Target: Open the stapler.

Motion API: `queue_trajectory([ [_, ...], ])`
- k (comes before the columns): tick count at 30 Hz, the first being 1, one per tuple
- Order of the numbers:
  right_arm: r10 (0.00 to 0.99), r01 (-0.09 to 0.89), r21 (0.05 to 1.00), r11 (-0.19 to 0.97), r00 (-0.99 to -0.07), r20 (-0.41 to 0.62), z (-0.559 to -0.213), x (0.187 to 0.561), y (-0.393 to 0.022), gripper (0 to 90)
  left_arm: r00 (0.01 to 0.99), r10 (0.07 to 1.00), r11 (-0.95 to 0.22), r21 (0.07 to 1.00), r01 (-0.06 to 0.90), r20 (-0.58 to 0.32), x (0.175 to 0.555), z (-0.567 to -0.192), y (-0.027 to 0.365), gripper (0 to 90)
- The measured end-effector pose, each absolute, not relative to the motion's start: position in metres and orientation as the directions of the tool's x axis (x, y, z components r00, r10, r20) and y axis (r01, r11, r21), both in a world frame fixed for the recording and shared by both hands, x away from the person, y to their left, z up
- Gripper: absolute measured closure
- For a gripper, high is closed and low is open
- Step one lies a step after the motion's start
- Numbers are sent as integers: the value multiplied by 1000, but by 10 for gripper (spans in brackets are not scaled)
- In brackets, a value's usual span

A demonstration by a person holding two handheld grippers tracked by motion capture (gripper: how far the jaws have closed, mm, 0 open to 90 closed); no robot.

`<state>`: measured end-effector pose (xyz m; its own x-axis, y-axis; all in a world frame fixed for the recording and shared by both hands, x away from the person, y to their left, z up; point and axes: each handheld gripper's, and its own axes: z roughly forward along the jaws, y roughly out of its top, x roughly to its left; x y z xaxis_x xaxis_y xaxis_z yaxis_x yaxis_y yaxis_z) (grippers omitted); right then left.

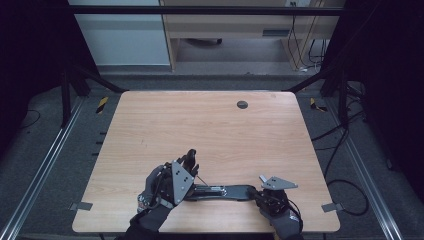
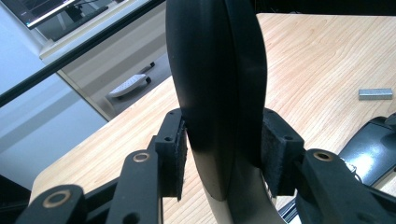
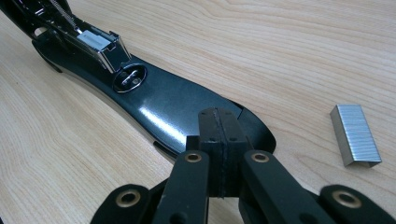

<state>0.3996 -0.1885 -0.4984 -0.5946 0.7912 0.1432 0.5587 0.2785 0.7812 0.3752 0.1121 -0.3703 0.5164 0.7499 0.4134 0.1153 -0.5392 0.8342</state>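
Stapler [image 1: 227, 191]: lies opened near table [image 1: 210, 125] front edge, base flat, magazine [image 3: 95, 44] exposed. L gripper [image 2: 224, 154] clamps the raised top arm [image 2: 217, 93]; R gripper [image 3: 219, 140], jaws fully closed, presses on the base tip. Staple strip [image 3: 356, 134] lies just beside base. Judged step: reloading. Next: R must let go of base, pick strip, and align it w/ magazine.
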Motion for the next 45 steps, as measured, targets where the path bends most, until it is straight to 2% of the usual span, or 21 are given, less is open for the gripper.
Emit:
queue_trajectory([
  [8, 792, 559, 781, 277, -593, 143, -499, 400, -189, 900, 501, 766, -527, 840, 128, 404, 375, -369, 120, 555],
  [16, 792, 562, 780, 275, -592, 147, -499, 400, -189, 900, 500, 798, -466, 871, 156, 337, 376, -370, 145, 539],
  [45, 786, 555, 781, 285, -602, 140, -498, 401, -189, 900, 494, 817, -431, 884, 183, 296, 377, -375, 176, 496],
])
